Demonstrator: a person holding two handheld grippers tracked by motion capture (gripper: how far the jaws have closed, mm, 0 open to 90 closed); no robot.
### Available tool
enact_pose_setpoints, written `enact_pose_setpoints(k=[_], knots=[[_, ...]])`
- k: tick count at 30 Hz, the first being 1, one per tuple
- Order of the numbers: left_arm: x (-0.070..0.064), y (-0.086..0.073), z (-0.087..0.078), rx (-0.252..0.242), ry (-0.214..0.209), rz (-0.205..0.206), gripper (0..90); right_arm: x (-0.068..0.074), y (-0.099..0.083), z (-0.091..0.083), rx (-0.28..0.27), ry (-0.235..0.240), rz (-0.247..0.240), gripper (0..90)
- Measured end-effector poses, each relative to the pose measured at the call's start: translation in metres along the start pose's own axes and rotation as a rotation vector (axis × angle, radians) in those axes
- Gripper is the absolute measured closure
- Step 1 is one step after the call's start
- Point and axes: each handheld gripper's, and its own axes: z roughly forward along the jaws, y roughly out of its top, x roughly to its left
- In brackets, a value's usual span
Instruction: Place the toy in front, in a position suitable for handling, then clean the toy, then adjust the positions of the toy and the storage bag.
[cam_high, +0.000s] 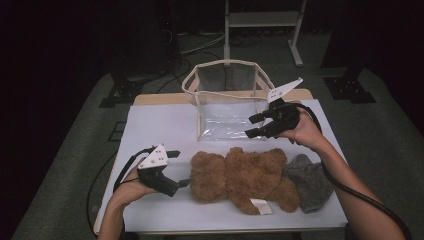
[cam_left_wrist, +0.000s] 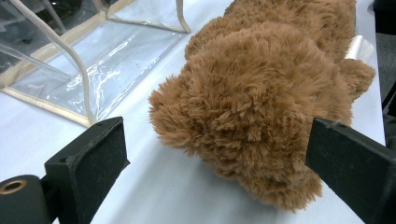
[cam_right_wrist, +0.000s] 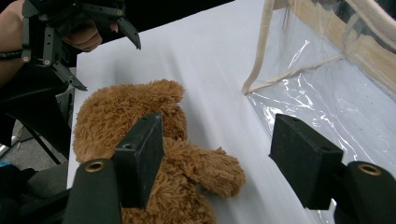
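A brown teddy bear (cam_high: 240, 177) lies on its side across the front of the white table (cam_high: 160, 125), head to the left. My left gripper (cam_high: 181, 168) is open right beside the head; in the left gripper view (cam_left_wrist: 219, 149) the furry head (cam_left_wrist: 252, 102) sits between the wide-apart jaws without touching them. A clear plastic bag with beige trim (cam_high: 227, 100) stands open behind the bear. My right gripper (cam_high: 250, 126) hovers open by the bag's front right corner, above the bear's body (cam_right_wrist: 154, 130), with nothing held (cam_right_wrist: 222, 158).
A grey fuzzy cloth (cam_high: 307, 180) lies against the bear's right end. A white label (cam_high: 261, 206) sticks out near the bear's leg. A metal stand (cam_high: 262, 20) rises behind the table. Dark floor surrounds the table.
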Motion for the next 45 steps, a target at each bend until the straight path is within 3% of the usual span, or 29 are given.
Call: enact_pose_setpoints(k=[5, 15, 21, 31, 45], knots=[[-0.002, 0.000, 0.001, 0.005, -0.010, 0.006, 4.8, 0.000, 0.002, 0.003, 0.000, 0.007, -0.001, 33.3], [0.002, -0.002, -0.006, -0.001, 0.009, -0.001, 4.7, 0.000, 0.009, 0.010, 0.006, 0.026, -0.022, 33.3], [0.005, -0.004, -0.010, -0.005, 0.018, -0.011, 3.3, -0.002, 0.018, 0.013, 0.024, 0.027, -0.056, 33.2], [0.007, -0.008, -0.012, -0.006, 0.016, -0.030, 3.0, -0.008, 0.045, 0.012, 0.044, 0.003, -0.123, 33.3], [0.007, -0.012, -0.013, 0.007, 0.008, -0.039, 2.9, -0.032, 0.087, 0.020, 0.082, -0.013, -0.159, 34.3]])
